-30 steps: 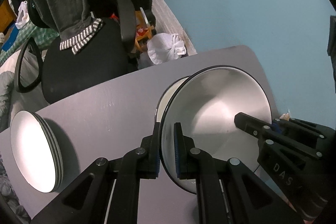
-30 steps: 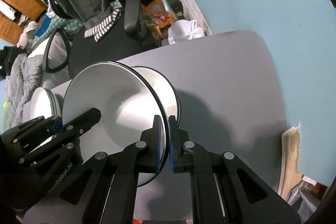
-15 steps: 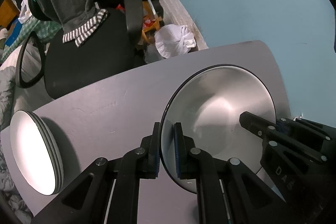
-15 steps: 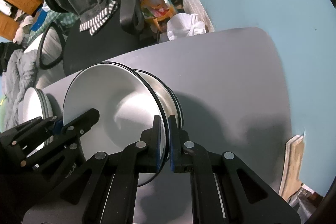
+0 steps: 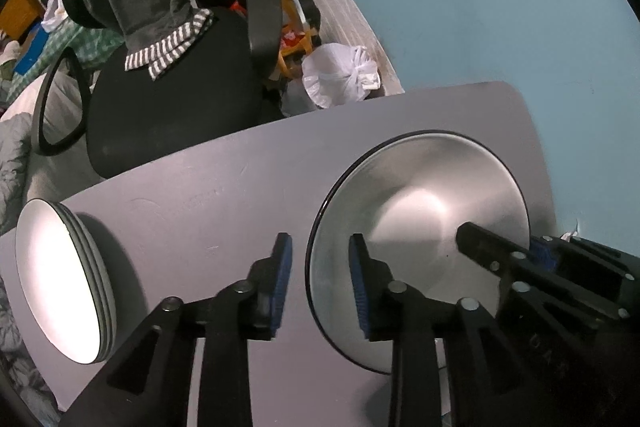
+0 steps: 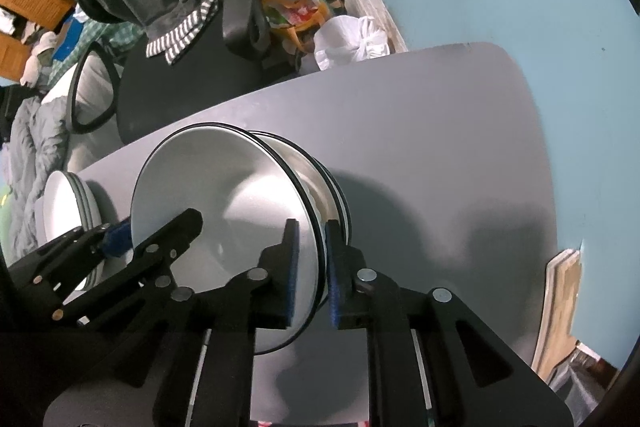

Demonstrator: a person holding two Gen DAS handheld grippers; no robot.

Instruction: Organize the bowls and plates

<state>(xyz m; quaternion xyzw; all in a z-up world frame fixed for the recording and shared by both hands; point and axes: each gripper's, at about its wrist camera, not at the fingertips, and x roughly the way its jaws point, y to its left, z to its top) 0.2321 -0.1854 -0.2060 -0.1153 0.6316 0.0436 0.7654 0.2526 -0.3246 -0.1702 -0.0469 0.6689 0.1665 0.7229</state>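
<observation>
A stack of white bowls with dark rims stands on the grey table (image 5: 220, 195); the top bowl (image 5: 420, 227) (image 6: 240, 195) is nested in the lower bowls (image 6: 334, 187). My left gripper (image 5: 318, 283) straddles the top bowl's left rim. Its jaws are opening and both blue pads stand clear of the rim. My right gripper (image 6: 312, 267) straddles the opposite rim, its jaws also opening, with a narrow gap at each pad. Each gripper shows in the other's view: right gripper (image 5: 540, 255), left gripper (image 6: 120, 239). A stack of white plates (image 5: 60, 279) (image 6: 64, 203) sits at the table's left end.
Beyond the table's far edge are a black office chair (image 5: 168, 115) draped with grey clothing and a white plastic bag (image 5: 340, 75) on the floor. A blue wall (image 5: 480, 7) runs along the right. A wooden board (image 6: 560, 299) leans by the table's right edge.
Both grippers were shut on the top bowl's rim; now both pairs of jaws have parted, the left more widely. The bowl has settled into the stack beneath it.
</observation>
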